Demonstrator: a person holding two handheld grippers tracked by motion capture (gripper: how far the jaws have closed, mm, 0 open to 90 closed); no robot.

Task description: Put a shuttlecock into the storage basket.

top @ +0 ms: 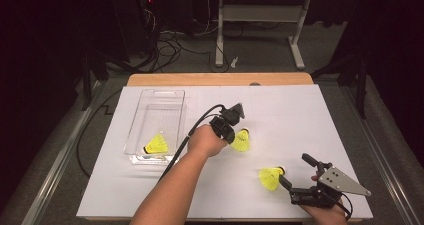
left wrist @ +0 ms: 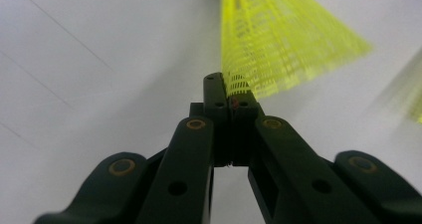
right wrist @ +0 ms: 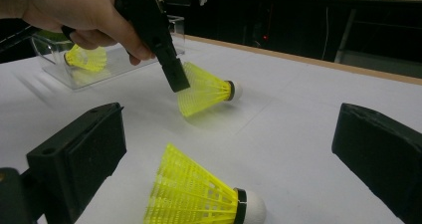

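Note:
Three yellow shuttlecocks are in view. One shuttlecock [top: 158,144] [right wrist: 87,57] lies inside a clear plastic tray [top: 150,97] [right wrist: 64,73] at the left. My left gripper [top: 231,134] [left wrist: 229,84] [right wrist: 175,78] is shut on the skirt rim of a second shuttlecock [top: 242,140] [left wrist: 278,40] [right wrist: 206,89] at mid-table, cork pointing away from the tray. The third shuttlecock [top: 270,177] [right wrist: 199,200] lies on its side near the front right. My right gripper [top: 296,172] [right wrist: 231,134] stands wide open just behind it, jaws either side of it without touching.
A white sheet [top: 300,120] covers the table, with a wooden edge [top: 220,79] at the far side. The left gripper's cable [top: 187,135] trails past the tray's right wall. Beyond lie a dark floor, cables and a desk frame [top: 260,15].

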